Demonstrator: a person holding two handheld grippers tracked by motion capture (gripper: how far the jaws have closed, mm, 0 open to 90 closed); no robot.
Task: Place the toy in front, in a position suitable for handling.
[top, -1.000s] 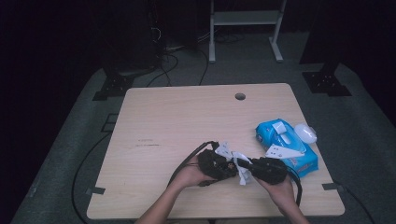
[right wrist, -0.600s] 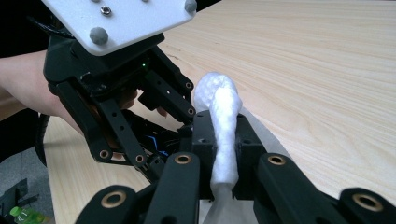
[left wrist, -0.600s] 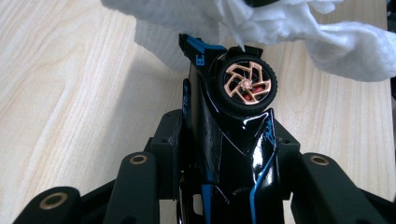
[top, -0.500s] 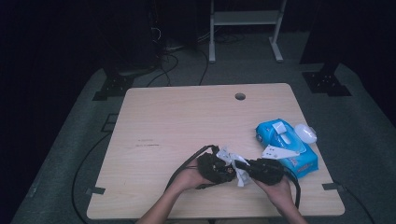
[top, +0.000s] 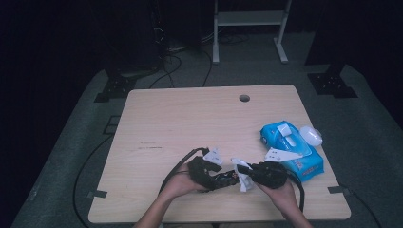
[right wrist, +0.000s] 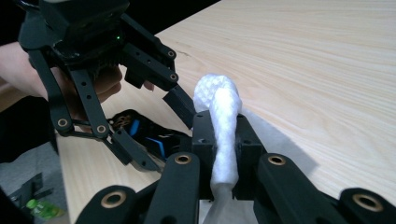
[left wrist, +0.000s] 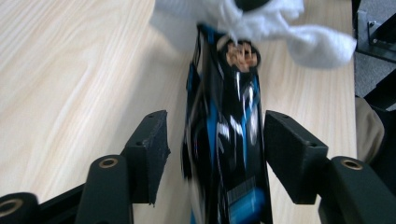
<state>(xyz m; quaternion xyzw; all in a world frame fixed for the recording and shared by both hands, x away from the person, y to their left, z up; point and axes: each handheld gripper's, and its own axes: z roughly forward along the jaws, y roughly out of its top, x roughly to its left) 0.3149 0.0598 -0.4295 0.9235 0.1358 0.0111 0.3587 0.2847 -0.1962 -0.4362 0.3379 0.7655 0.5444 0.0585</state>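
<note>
- Setting: dark lab or studio recording space.
- Evidence: lone wooden table (top: pixel 190 123); grey carpet (top: pixel 71 156); trailing floor cables (top: pixel 176 61); white metal stand (top: pixel 249 19).

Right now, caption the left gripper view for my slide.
Open left claw straddles a black-and-blue packet; white wipe beyond.

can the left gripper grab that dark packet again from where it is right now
Probably yes. The dark packet sits right between the left gripper's pads, which have just been opening and stand clear of it. Its far end meets the white wipe pinched in the right gripper.
</note>
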